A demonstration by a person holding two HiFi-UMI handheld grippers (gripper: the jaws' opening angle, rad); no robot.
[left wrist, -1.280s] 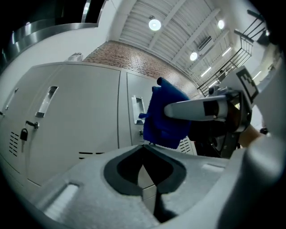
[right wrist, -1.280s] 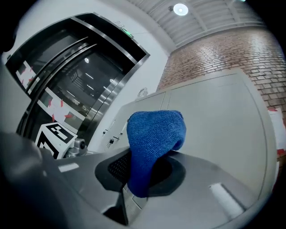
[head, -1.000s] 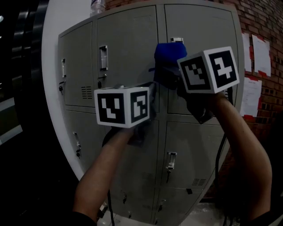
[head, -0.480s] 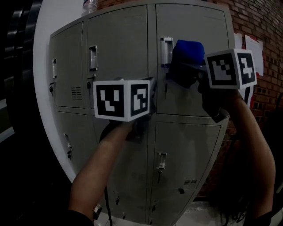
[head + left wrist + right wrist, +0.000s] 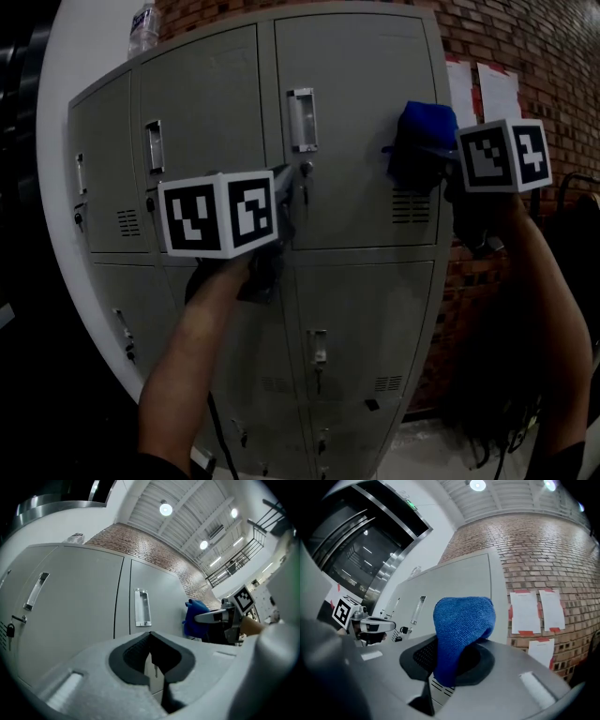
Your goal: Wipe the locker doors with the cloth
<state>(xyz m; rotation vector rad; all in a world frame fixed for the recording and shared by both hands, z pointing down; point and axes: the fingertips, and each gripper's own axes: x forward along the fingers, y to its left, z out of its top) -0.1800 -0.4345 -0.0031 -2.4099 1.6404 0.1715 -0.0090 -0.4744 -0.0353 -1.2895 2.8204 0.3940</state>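
Observation:
A bank of grey lockers (image 5: 356, 281) stands before me. My right gripper (image 5: 439, 157) is shut on a blue cloth (image 5: 422, 139) and presses it against the upper right locker door (image 5: 356, 141), near that door's right edge and above its vent slots. In the right gripper view the cloth (image 5: 461, 625) bulges out from between the jaws. My left gripper (image 5: 281, 202) hovers at the seam between the two middle doors, below the metal handle (image 5: 301, 119). Its jaws stand shut with nothing in them (image 5: 151, 641). The left gripper view also catches the cloth (image 5: 194, 616).
A brick wall (image 5: 534, 47) with white papers (image 5: 497, 94) runs to the right of the lockers. A plastic bottle (image 5: 142, 26) stands on top of them. A white curved column (image 5: 84, 66) rises behind at left. Cables hang from both grippers.
My right gripper has carried the cloth rightward across the upper right door, from beside its handle to near its right edge. The left gripper stays at the middle seam.

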